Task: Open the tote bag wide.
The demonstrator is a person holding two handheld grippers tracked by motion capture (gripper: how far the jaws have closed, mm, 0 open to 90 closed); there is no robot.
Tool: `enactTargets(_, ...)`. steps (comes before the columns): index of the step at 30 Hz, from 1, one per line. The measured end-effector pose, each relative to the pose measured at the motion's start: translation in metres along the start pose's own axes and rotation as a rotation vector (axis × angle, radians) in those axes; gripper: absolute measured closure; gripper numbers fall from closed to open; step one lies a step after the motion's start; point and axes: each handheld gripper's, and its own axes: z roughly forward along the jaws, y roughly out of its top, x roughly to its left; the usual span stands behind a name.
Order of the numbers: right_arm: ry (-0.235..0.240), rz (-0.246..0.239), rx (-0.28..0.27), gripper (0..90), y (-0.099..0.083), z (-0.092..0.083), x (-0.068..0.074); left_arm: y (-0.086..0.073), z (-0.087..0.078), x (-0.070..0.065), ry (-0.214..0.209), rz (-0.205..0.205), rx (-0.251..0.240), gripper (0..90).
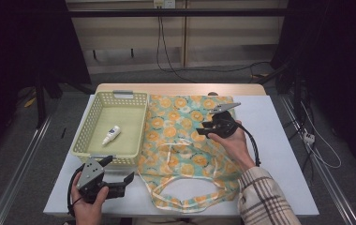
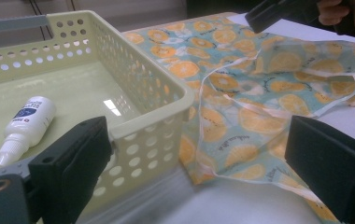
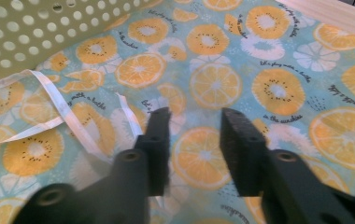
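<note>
L tool (image 1: 130,178) jaws wide, R tool (image 3: 192,140) jaws part open

We cannot read the label on the small white bottle (image 2: 26,125); its print is too small. The bag (image 1: 185,140) hides part of the table (image 1: 279,154) beneath it, and the print on it blurs in the right gripper view. The basket (image 2: 133,93) is cut by the frame's left edge.
</note>
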Motion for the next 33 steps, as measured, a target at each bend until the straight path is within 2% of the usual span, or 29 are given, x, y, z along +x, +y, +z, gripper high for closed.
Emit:
enactTargets(2, 0.001, -0.003, -0.011, 50.9, 0.001, -0.007, 0.002, 0.0, 0.0, 0.0, -0.001, 0.001, 0.001, 6.6)
enactTargets(3, 0.001, -0.003, -0.011, 50.9, 0.001, -0.007, 0.002, 0.0, 0.0, 0.0, -0.003, 0.004, 0.002, 6.6)
enactTargets(6, -0.025, -0.013, -0.036, 38.0, 0.005, -0.02, 0.007, 0.0, 0.0, 0.0, 0.0, 0.007, 0.001, 6.6)
enactTargets(10, -0.011, -0.026, -0.047, 26.7, 0.005, -0.034, 0.016, 0.0, 0.0, 0.0, 0.001, 0.007, 0.003, 6.6)
enactTargets(14, 0.015, -0.052, -0.032, 20.5, -0.003, -0.04, 0.031, -0.001, -0.001, 0.0, 0.005, 0.003, 0.005, 6.6)
enactTargets(17, 0.033, -0.066, -0.044, 18.2, -0.012, -0.047, 0.042, -0.001, -0.001, -0.001, 0.005, 0.002, 0.008, 6.6)
enactTargets(18, 0.046, -0.064, -0.052, 18.5, -0.015, -0.05, 0.046, -0.001, -0.001, -0.001, 0.009, 0.005, 0.008, 6.6)
enactTargets(20, 0.063, -0.089, -0.05, 21.8, -0.019, -0.054, 0.055, -0.001, -0.002, -0.001, 0.009, -0.003, 0.006, 6.6)
enactTargets(23, 0.116, -0.126, -0.038, 33.1, -0.025, -0.059, 0.069, -0.001, -0.002, -0.001, 0.008, 0.0, 0.002, 6.6)
enactTargets(27, 0.12, -0.183, 0.0, 35.8, -0.033, -0.058, 0.088, -0.001, -0.001, -0.002, 0.005, 0.001, 0.002, 6.6)
enactTargets(30, 0.151, -0.185, 0.032, 41.3, -0.041, -0.051, 0.094, 0.0, -0.001, -0.001, 0.003, 0.005, 0.005, 6.6)
enactTargets(33, 0.18, -0.186, 0.09, 46.6, -0.051, -0.037, 0.095, 0.0, 0.0, -0.001, -0.001, 0.004, 0.004, 6.6)
